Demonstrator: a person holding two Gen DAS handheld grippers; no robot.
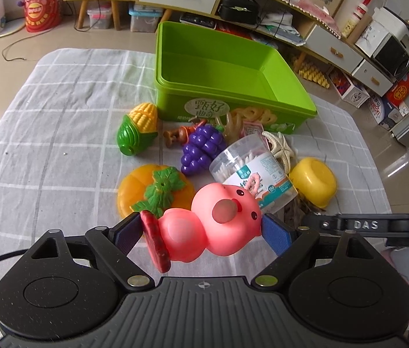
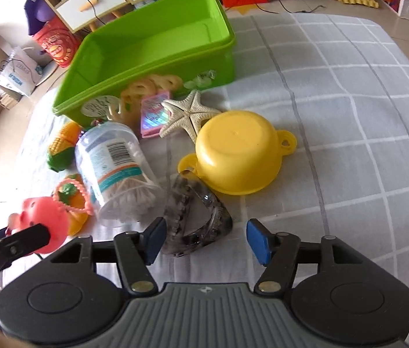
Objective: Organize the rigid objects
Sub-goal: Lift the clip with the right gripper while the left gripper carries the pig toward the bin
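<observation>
My left gripper [image 1: 203, 232] has its blue pads against both sides of a pink rubber duck [image 1: 213, 223], which also shows in the right wrist view [image 2: 46, 220]. An empty green plastic box [image 1: 221, 78] stands at the back of the table. In front of it lie a toy corn [image 1: 139, 129], purple grapes [image 1: 201, 149], an orange pumpkin [image 1: 146, 191], a cotton-swab jar [image 1: 250, 174], a starfish [image 2: 188, 113] and an upside-down yellow pot [image 2: 233, 150]. My right gripper [image 2: 205, 239] is open around a dark clear hair claw clip [image 2: 198, 217] on the cloth.
The table has a grey checked cloth [image 1: 59, 116]. A pink card pack [image 2: 153, 116] and pale rings [image 2: 146, 87] lie against the box front. A small brown toy [image 1: 175, 136] lies by the grapes. Cabinets and clutter stand on the floor beyond.
</observation>
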